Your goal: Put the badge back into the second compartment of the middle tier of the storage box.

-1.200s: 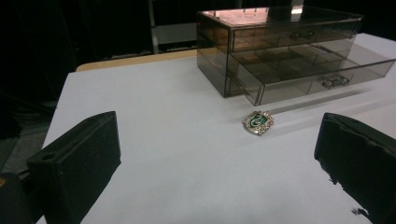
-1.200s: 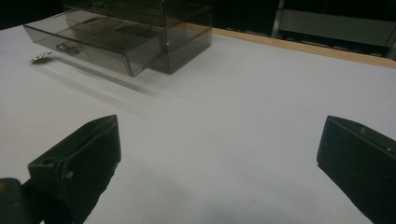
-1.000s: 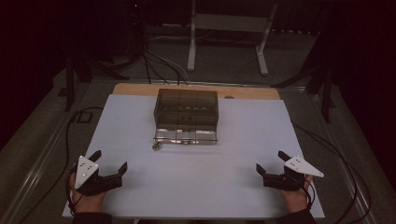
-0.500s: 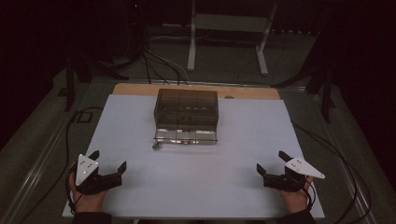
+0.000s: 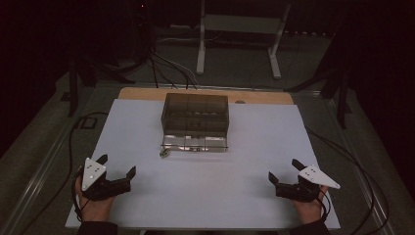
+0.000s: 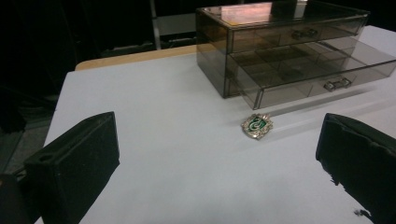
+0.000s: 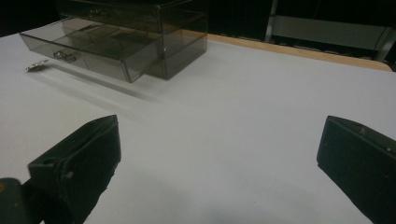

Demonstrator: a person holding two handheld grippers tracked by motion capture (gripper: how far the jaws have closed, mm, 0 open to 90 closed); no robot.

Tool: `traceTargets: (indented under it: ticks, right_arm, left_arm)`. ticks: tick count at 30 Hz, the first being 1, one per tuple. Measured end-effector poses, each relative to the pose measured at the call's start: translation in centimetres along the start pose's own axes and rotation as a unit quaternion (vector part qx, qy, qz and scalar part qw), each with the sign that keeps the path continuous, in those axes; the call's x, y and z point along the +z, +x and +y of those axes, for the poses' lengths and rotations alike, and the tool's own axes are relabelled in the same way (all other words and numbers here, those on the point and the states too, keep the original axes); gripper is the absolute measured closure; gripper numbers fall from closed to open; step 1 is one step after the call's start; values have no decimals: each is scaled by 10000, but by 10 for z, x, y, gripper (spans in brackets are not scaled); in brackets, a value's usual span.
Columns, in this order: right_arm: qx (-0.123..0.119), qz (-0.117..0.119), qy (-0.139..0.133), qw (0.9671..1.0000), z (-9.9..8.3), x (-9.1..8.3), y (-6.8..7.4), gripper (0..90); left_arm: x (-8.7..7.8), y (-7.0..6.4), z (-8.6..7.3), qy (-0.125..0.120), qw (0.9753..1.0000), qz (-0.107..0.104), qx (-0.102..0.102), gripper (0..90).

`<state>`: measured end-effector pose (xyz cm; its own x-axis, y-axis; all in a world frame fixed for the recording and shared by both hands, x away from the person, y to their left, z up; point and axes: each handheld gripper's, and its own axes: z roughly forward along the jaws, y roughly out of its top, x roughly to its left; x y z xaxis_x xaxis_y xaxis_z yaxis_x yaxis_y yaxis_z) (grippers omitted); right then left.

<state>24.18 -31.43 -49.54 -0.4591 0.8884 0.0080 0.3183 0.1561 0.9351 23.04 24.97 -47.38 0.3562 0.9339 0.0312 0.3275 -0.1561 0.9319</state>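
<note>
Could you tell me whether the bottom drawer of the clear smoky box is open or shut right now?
Open. The bottom drawer juts out past the front of the box, its handle well forward of the shut upper drawer's.

High view overhead facing forward, claw views low, sharing drawer box (image 5: 195,122)

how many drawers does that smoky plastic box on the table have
2 show. The upper drawer is shut, flush with the box. The lower drawer is pulled out toward the person, just behind the badge. Nothing suggests a third.
</note>
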Motion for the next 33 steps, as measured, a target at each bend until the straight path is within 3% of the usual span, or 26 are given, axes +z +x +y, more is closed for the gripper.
traceTargets:
  ticks: [12, 33]
  right_arm:
    - [25, 32, 10, 10000, 0, 2, 0, 0]
    - [36, 24, 10, 10000, 0, 2, 0, 0]
  left_arm:
    - [13, -7, 13, -11, 9998, -151, 101, 4]
    - [47, -16, 17, 183, 9992, -299, 171, 5]
